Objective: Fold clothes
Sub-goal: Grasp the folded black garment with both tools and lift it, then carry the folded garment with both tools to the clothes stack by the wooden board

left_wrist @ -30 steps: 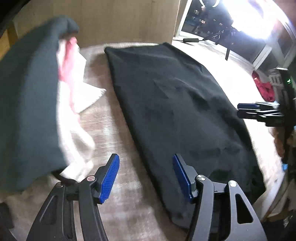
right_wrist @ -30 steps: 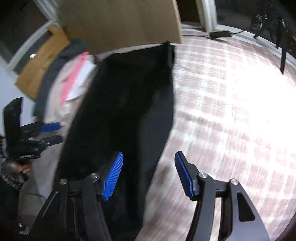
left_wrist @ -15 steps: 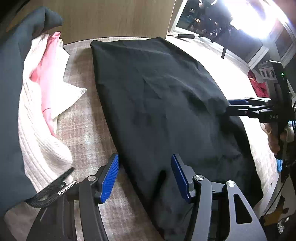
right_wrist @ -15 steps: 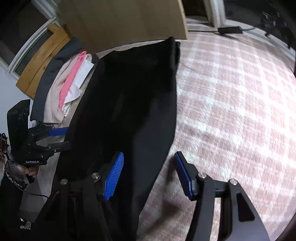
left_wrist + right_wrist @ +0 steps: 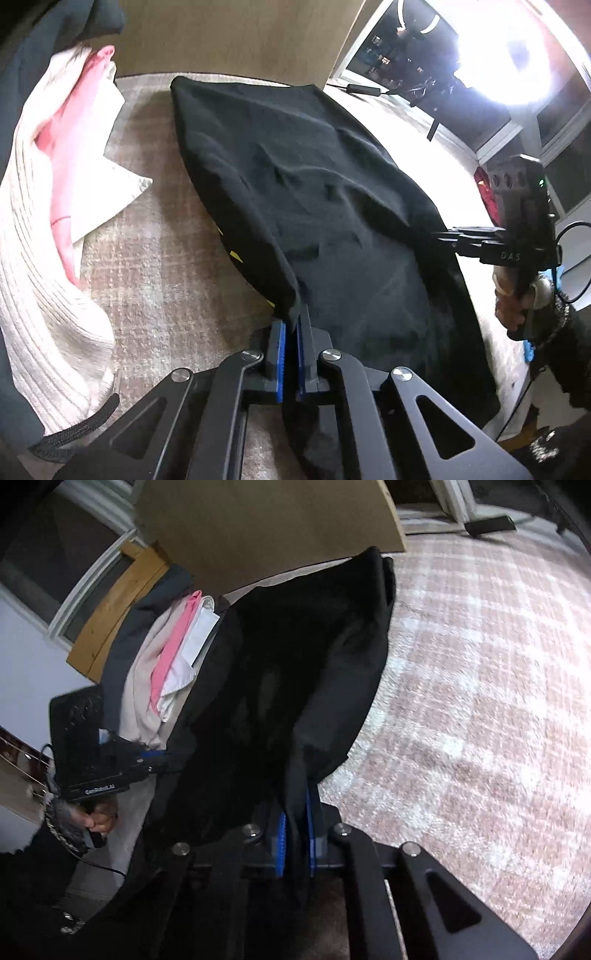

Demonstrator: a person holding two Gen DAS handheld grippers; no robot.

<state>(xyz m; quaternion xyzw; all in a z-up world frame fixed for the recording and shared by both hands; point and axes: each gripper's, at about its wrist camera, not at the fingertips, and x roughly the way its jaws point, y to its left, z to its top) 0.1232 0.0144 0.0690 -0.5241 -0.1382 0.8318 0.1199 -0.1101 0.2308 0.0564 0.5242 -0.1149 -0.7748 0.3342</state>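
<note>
A black garment (image 5: 314, 177) lies spread on the plaid bed cover, its near end lifted. My left gripper (image 5: 290, 325) is shut on its left near edge, where a yellow print shows underneath. My right gripper (image 5: 297, 812) is shut on the opposite near edge of the same garment (image 5: 280, 657). In the left wrist view the right gripper (image 5: 461, 238) pinches the cloth at the right. In the right wrist view the left gripper (image 5: 162, 760) pinches it at the left.
A pile of clothes, white knit, pink and dark grey (image 5: 48, 192), lies left of the garment, also in the right wrist view (image 5: 166, 653). A wooden headboard (image 5: 229, 37) stands behind. Plaid bed cover (image 5: 480, 686) stretches to the right. A red item (image 5: 485, 192) sits at the right edge.
Both grippers were open over the garment's near edges; now both have shut on the cloth and lifted the near end, which drapes up from the bed.
</note>
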